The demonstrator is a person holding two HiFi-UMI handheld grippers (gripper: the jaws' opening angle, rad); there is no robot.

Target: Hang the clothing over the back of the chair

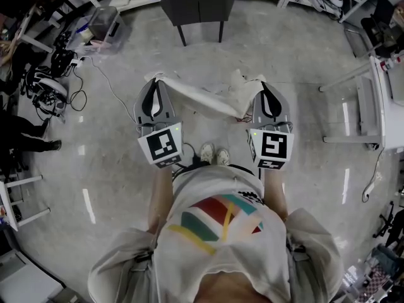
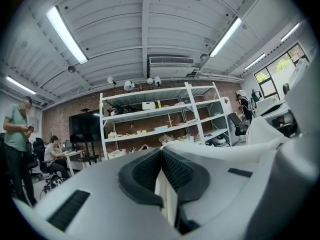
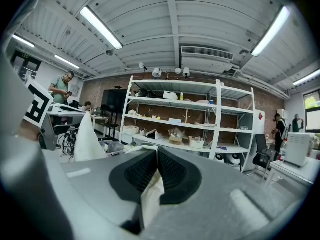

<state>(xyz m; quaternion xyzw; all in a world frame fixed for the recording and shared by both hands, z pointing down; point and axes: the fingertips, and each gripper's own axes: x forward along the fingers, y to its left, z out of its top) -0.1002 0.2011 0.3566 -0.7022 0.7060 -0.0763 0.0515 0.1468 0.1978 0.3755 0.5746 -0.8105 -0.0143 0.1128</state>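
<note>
Both grippers are loaded. The left gripper [image 1: 155, 86] has its jaws pressed together on a thin fold of the white clothing [image 1: 203, 97], and its own view shows pale fabric sandwiched between the ribbed pads [image 2: 175, 170]. The right gripper [image 1: 265, 88] is likewise clamped on the cloth, with a crumpled tail of fabric hanging out below its pads in its own view. The garment is strung in the air between the two grippers above the floor [image 1: 297, 62] and sags slightly toward the right side, where more material bunches. The chair [image 1: 197, 6] stands well ahead of the cloth, with no contact yet. From this steep angle I cannot tell which way its back faces. Judged risks from here:

1. Each hold is only an edge pinch, so pulling the grippers further apart or jerking on the carry could draw the fabric out of one jaw, leaving the garment dangling from one corner.
2. Fabric hanging below the held edge could snag on the seat or the near edge of the chair if the grippers approach too low. The garment should clear the top of the back before it comes down.
3. With the bulk bunched toward the right, an uneven drape may leave most of the weight on one side, and the garment would slide off once released.
4. Letting go before cloth hangs on both faces of the back would drop it to the floor.
</note>
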